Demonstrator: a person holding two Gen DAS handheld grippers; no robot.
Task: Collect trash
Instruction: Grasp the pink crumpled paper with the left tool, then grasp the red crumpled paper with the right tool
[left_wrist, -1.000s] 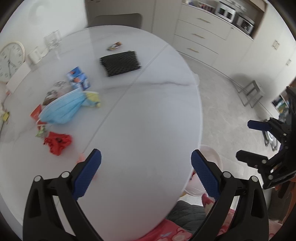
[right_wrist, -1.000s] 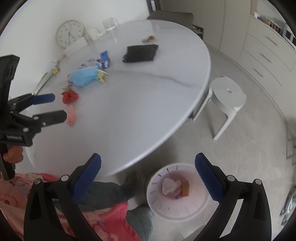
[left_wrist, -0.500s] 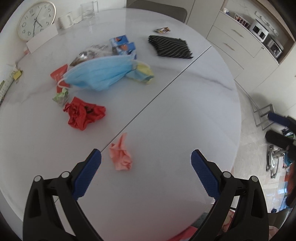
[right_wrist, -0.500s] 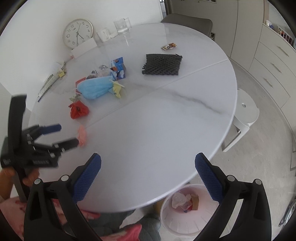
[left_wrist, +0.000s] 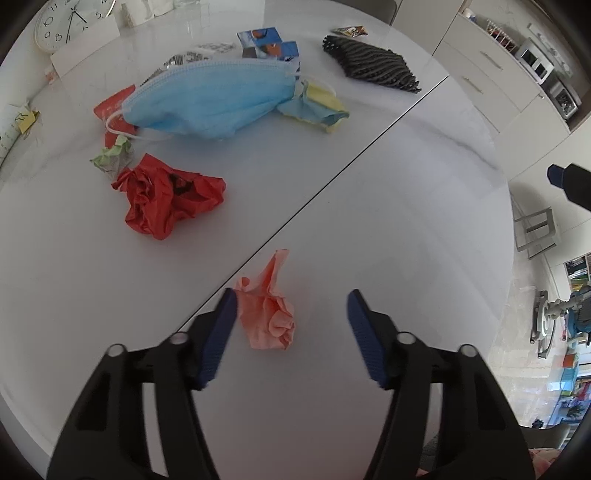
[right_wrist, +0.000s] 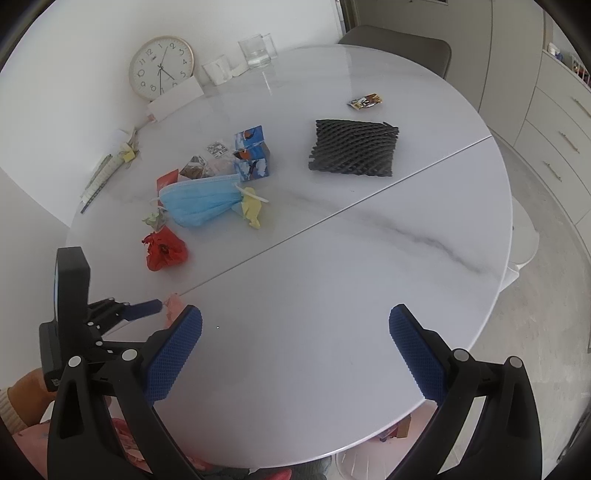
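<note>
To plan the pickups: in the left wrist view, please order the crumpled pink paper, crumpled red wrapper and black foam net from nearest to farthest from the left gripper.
1. Crumpled pink paper: between the left gripper fingers.
2. Crumpled red wrapper: farther, left.
3. Black foam net: far, upper right.

A crumpled pink paper (left_wrist: 268, 316) lies low on the white table (left_wrist: 388, 192). At its eleven o'clock sits a crumpled red wrapper (left_wrist: 166, 197)

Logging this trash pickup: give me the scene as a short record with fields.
surface: round white table
left tongs: jaws have just been closing, pink crumpled paper between them, right pad not yet on it
right tongs: open, nothing between them
nearest other trash: red crumpled wrapper, blue face mask
further back: black foam net, small cartons
bin: white rim under the table edge
</note>
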